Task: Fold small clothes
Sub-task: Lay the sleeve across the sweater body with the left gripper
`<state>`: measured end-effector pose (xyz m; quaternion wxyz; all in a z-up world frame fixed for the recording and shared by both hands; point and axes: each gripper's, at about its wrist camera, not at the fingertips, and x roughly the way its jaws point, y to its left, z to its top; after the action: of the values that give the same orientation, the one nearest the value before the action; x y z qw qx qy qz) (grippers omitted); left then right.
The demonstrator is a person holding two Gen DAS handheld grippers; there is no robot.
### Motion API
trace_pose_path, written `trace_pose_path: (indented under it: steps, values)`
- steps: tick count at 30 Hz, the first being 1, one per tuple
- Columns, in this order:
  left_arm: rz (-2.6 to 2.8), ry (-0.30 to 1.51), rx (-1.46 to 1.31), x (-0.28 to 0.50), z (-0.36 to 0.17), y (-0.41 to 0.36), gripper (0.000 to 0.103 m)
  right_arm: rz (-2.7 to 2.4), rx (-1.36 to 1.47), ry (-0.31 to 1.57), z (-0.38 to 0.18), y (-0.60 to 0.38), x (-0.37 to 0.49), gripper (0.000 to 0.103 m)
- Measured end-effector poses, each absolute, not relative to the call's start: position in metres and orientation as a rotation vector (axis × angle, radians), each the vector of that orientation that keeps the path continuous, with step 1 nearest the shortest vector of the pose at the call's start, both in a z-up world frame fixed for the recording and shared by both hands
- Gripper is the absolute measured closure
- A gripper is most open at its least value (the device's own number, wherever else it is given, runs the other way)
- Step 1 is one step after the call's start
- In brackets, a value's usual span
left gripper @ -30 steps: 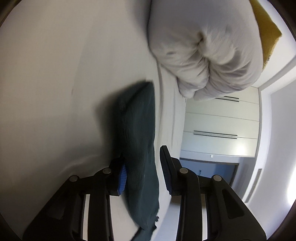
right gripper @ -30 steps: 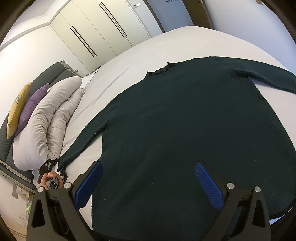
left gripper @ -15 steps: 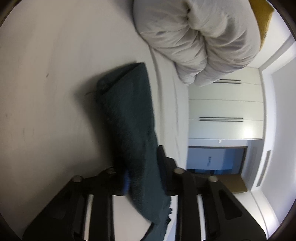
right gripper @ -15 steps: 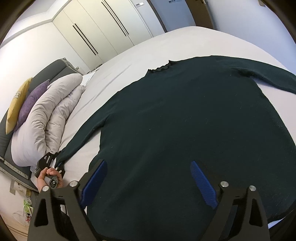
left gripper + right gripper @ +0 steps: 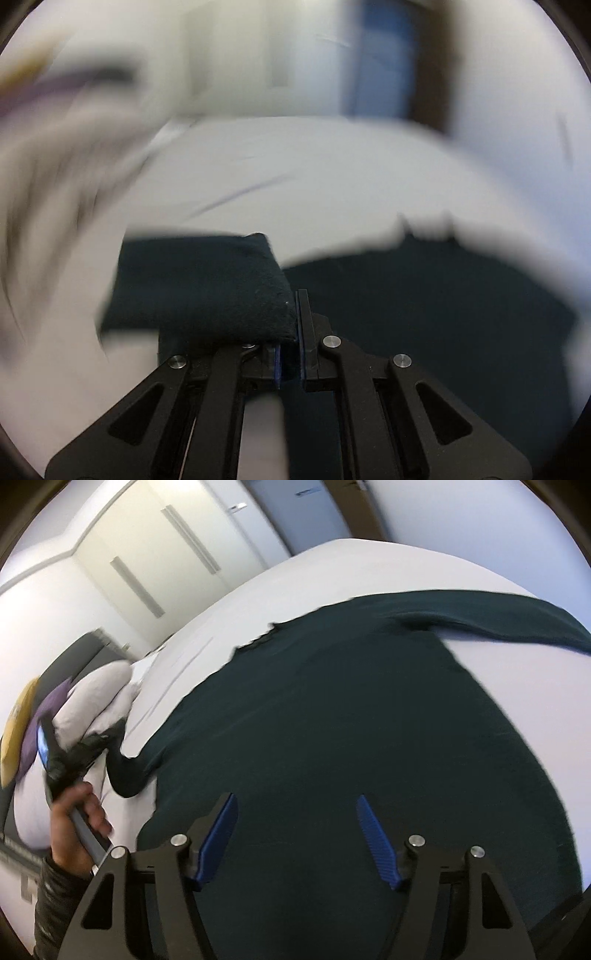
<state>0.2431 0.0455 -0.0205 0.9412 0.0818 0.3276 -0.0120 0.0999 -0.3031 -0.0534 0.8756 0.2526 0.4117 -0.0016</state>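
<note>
Since a second ago the left gripper (image 5: 290,332) has swung round from the bed's edge toward the sweater's body, carrying the sleeve cuff (image 5: 207,284) with it. On the white bed (image 5: 332,565) the dark sweater (image 5: 351,738) lies flat, its far sleeve (image 5: 498,616) stretched out, pillows (image 5: 99,690) beside it. Left jaws are nearly closed, pinching the cuff; the right gripper (image 5: 295,834) hangs over the hem with jaws wide, holding nothing. The knit looks soft, light and limp, so grip edges, cuffs or hem corners.
</note>
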Motion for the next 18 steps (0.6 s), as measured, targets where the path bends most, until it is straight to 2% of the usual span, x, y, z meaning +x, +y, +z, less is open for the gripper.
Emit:
trace_pose_path:
  steps: [2,6,11,18]
  values:
    - [-0.023,0.661,0.386,0.236,-0.049,-0.003,0.098,-0.019,0.547,0.866,-0.056,-0.315,0.103,0.033]
    - [-0.030,0.710,0.522,0.219,-0.098,-0.030,0.098,0.003,0.539,0.888,-0.059,-0.328,0.126,0.032]
    - [-0.020,0.722,0.490,0.210,-0.110,-0.023,0.098,0.142,0.611,0.959,-0.066,-0.321,0.195,0.032]
    - [-0.016,0.699,0.472,0.212,-0.118,-0.010,0.098,0.366,0.783,1.160,-0.106,-0.256,0.304,0.032]
